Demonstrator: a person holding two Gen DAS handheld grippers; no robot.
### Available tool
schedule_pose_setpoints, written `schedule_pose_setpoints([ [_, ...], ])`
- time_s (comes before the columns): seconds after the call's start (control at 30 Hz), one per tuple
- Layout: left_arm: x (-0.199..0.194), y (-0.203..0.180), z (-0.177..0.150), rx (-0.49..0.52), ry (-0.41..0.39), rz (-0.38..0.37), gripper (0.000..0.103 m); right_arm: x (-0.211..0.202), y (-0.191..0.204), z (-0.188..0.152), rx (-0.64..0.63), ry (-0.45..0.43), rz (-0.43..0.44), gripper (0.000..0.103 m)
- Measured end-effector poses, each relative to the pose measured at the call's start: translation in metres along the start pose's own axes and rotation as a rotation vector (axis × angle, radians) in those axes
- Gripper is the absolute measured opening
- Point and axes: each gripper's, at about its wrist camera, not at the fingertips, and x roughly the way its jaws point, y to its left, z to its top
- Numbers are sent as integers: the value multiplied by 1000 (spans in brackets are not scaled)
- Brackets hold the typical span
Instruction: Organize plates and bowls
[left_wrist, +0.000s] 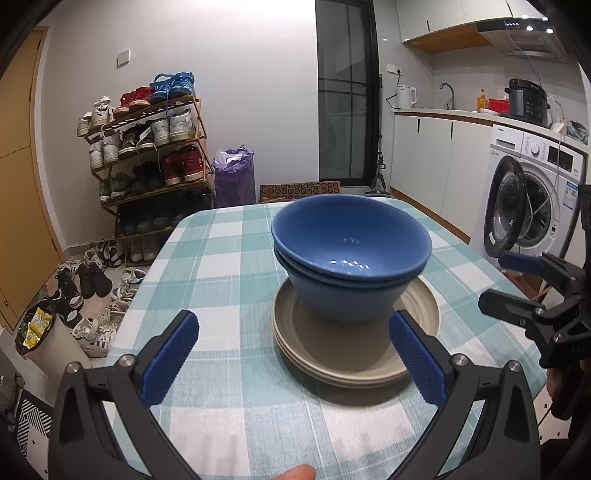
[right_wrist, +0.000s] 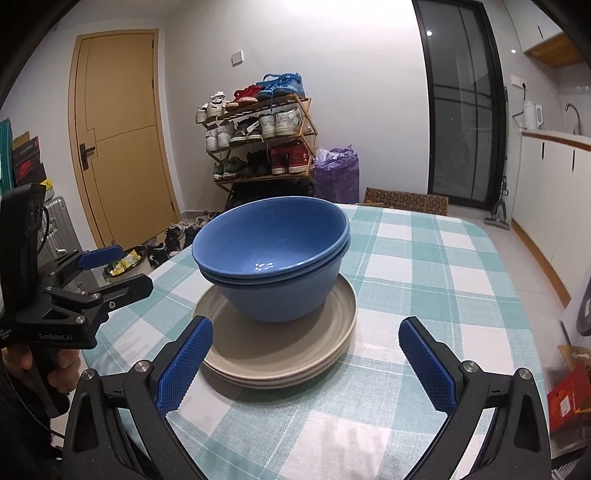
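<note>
Two blue bowls (left_wrist: 351, 258) sit nested, glossy inside, on a stack of beige ridged plates (left_wrist: 354, 354) mid-table on the teal checked tablecloth (left_wrist: 221, 266). The left gripper (left_wrist: 293, 356) and right gripper (right_wrist: 306, 360) are both spread wide, empty, just short of the stack.

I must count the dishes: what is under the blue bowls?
The two nested blue bowls sit on stacked beige plates; at least two rims show. The plate centre beneath is covered.

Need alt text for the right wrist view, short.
Two nested blue bowls sit on stacked beige plates on a checked tablecloth. The open right gripper frames them, empty; the left gripper is open at left.
</note>
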Motion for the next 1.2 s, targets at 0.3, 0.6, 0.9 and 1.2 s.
schedule_pose_setpoints([
  [0.3,-5,-4,-14,15,-33,12,103,-13,3,-20,2,-50,9,102],
  [0.6,-14,-1,-26,10,-77,32,103,-26,6,-35,0,-112,4,102],
  [0.9,-17,-8,-38,33,-113,24,103,-33,9,-49,-7,-174,24,102],
  [1.2,-19,-9,-43,28,-146,12,103,-37,10,-56,2,-230,26,102],
])
